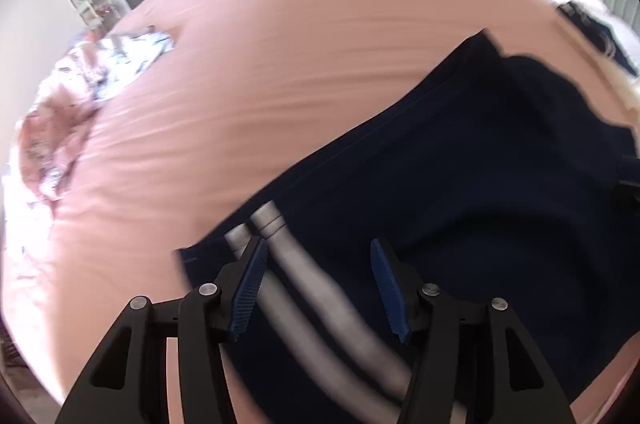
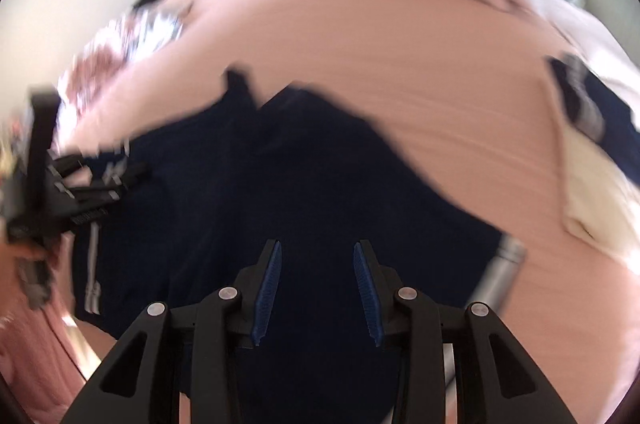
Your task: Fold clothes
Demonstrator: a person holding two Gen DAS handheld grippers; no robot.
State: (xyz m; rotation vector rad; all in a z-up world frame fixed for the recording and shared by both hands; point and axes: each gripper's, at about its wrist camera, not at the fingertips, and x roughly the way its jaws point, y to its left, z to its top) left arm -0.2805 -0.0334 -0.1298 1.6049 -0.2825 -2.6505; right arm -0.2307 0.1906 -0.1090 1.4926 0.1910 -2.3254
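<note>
we see dark navy garment with grey-white stripes [image 1: 440, 192] spread on pink bed sheet [image 1: 260, 96]. left gripper [image 1: 318, 288] over striped part, jaws wide apart, holding nothing. right gripper [image 2: 318, 290] over plain navy cloth, jaws parted, empty. floral quilt [image 1: 80, 76] bunched at far edge. both views blurred.

No text, brand, number or sign could be read in either view. In the right wrist view, at the left edge of the frame, the left gripper [image 2: 100, 180] carried a short line of pale lettering on its black body, but motion blur left it unreadable. The dark navy garment [image 1: 460, 184] bore only plain grey stripes [image 1: 304, 288], with no lettering visible on them.
</note>
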